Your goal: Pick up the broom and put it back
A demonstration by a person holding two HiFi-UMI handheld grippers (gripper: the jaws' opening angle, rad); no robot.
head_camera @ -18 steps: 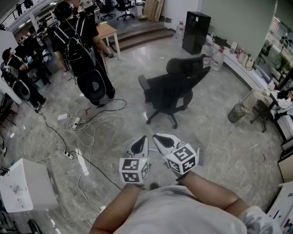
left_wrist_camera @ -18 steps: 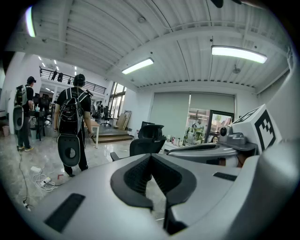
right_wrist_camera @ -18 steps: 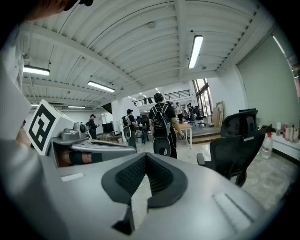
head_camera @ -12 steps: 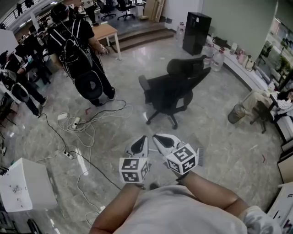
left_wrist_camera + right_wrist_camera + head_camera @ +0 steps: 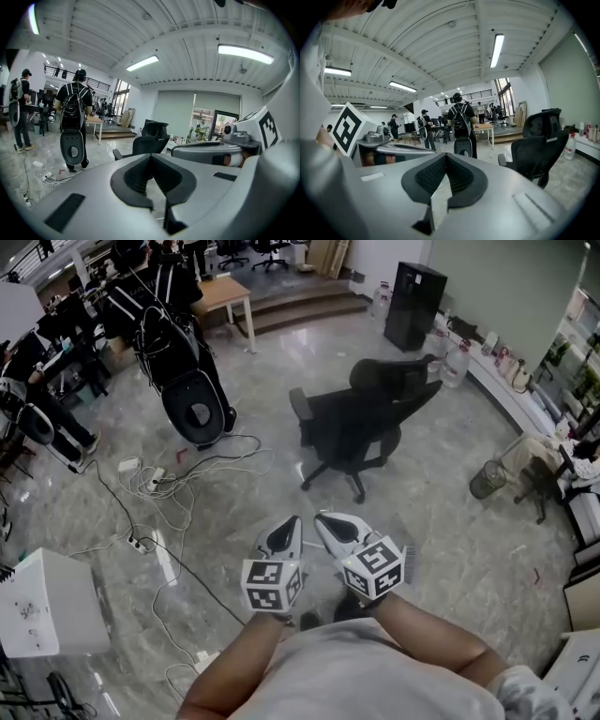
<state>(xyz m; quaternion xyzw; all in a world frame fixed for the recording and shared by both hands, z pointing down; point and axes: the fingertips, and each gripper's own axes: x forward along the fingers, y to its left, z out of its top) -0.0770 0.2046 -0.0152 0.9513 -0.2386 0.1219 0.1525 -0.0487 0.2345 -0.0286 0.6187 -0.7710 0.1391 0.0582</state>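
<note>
A: Gripper status?

B: Left gripper (image 5: pixel 291 526) is sitting clenched, pads meeting tip to tip with nothing between them. Right gripper (image 5: pixel 326 521) is doing the same: jaws together, gripping nothing.

A: Confirming that from their own cameras?

B: Yes. The left gripper view is showing its tips (image 5: pixel 150 156) closed into a point, with only floor beyond. The right gripper view is showing the same (image 5: pixel 445 154).

A: Where are the 2 of them?

B: They are hovering side by side in front of the person's chest, tips close together. Both are tilting slightly down toward the black office chair (image 5: pixel 361 423), well short of it.

A: And the broom?

B: The broom (image 5: pixel 407 556) is only partly showing: 1 grey bristled strip on the floor, just beside the right gripper's marker cube (image 5: pixel 375 566). I'm reading it as the broom head, but it's too small to be sure. Neither gripper is touching it.

A: Anything else around?

B: A person with a backpack (image 5: pixel 173 324) is standing far left with their back to the camera. Cables (image 5: pixel 178 479) are lying looped on the marble floor (image 5: pixel 450 540) near them. A white box (image 5: pixel 47 606) is sitting at lower left.
</note>
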